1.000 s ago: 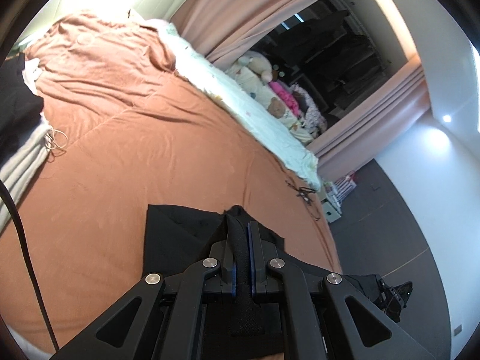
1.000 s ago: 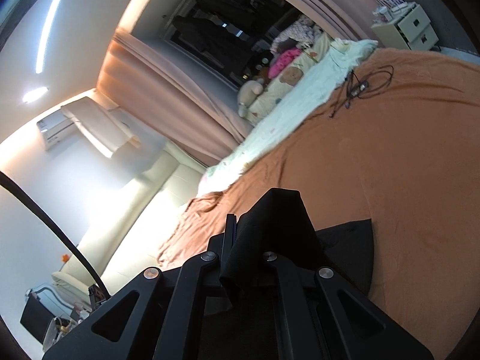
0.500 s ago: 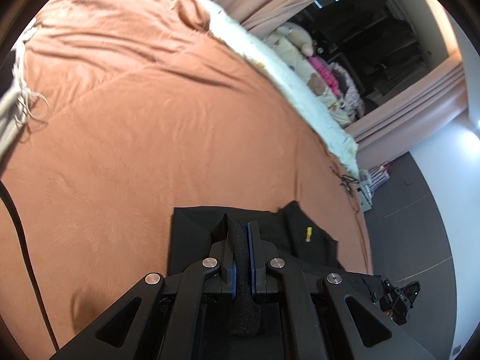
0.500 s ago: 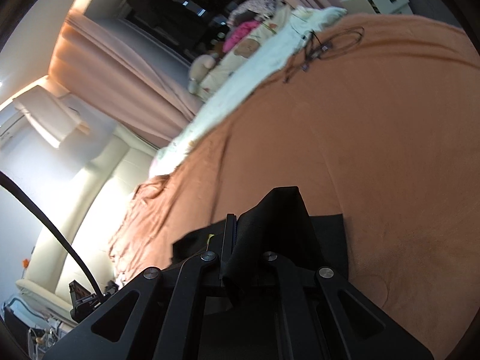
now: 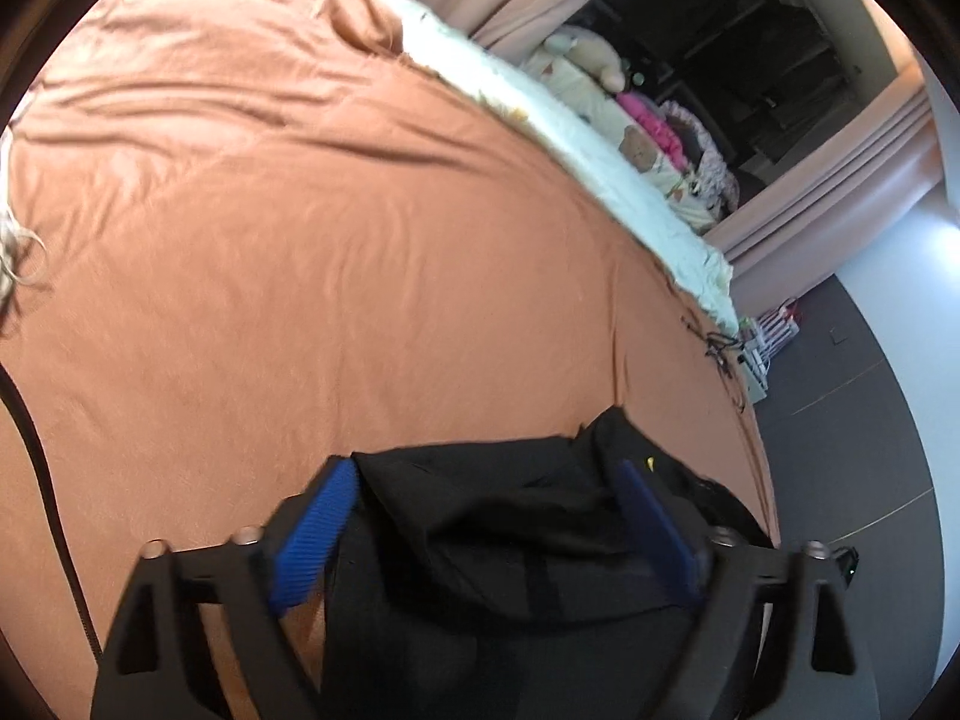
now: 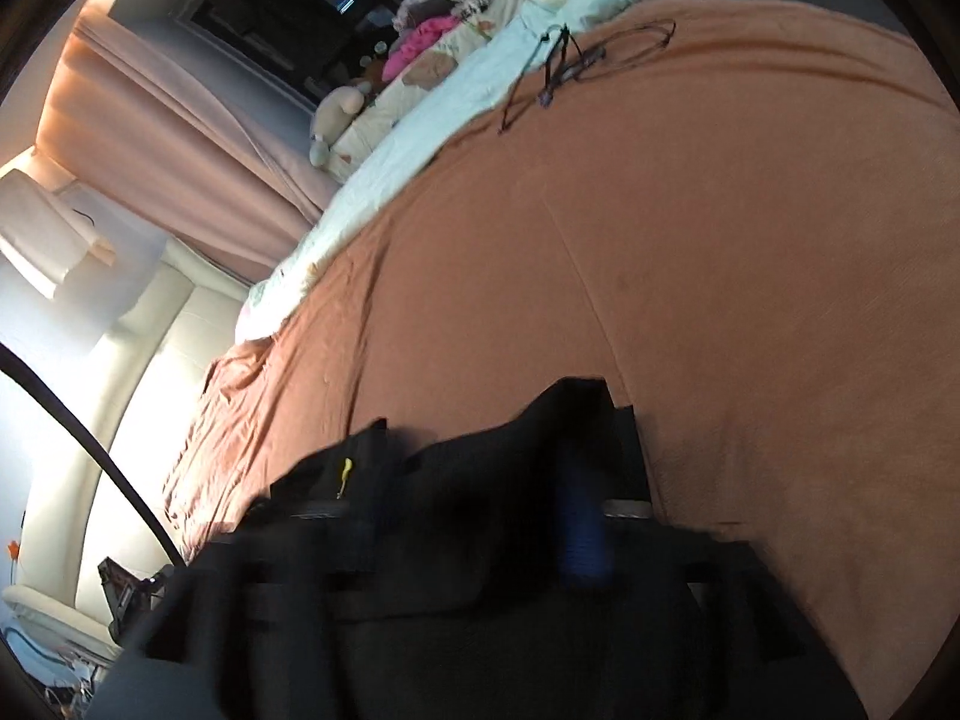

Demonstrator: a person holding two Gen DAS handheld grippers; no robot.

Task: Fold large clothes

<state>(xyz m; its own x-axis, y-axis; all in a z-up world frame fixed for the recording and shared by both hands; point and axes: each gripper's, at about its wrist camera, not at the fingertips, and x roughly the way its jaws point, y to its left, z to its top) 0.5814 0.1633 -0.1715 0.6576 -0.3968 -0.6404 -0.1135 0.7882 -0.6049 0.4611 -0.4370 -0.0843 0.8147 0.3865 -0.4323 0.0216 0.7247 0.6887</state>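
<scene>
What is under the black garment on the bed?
The black garment lies on the orange bedspread, which shows all around its far edge. Whatever sits directly beneath the cloth is covered, and its near part is hidden behind the left gripper, whose jaws are opening.

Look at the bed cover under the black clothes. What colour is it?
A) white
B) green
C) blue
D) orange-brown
D: the black clothes lie on an orange-brown cover that spreads across most of the bed, seen the same in the right wrist view.
</scene>
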